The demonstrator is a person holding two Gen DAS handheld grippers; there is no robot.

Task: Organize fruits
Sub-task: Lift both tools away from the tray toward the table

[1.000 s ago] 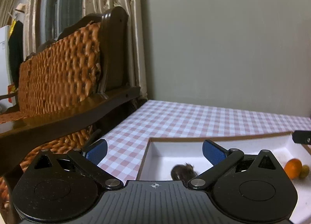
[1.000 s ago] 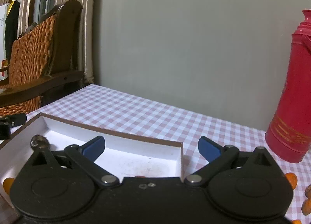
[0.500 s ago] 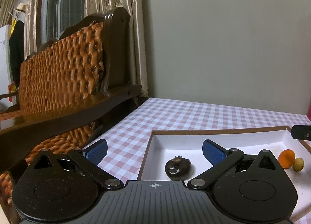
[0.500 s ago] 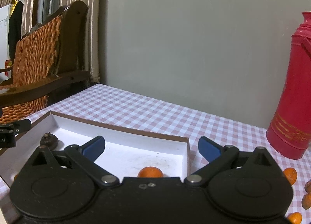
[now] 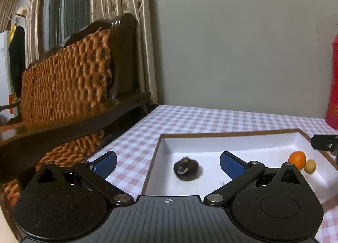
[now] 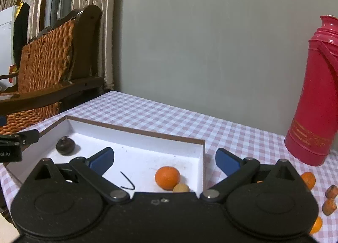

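A white shallow box [image 5: 228,134] [image 6: 135,130] with a brown rim lies on the checked table. Inside it are a dark round fruit [image 5: 186,168] [image 6: 65,148], an orange tangerine [image 5: 297,159] [image 6: 167,177] and a small yellowish fruit [image 5: 310,166] [image 6: 181,188]. My left gripper [image 5: 168,164] is open and empty, held above the box's left end. My right gripper [image 6: 164,161] is open and empty above the box's right end. More orange fruits [image 6: 308,179] and brown pieces [image 6: 329,206] lie on the table right of the box.
A red thermos [image 6: 316,99] [image 5: 333,86] stands at the back right. A wicker chair with a dark wooden frame [image 5: 69,86] [image 6: 48,67] stands close to the table's left edge. A grey wall is behind the table.
Both grippers have risen and drawn back from the box, so more of its floor and the fruits show. The dark fruit now lies free in the box.
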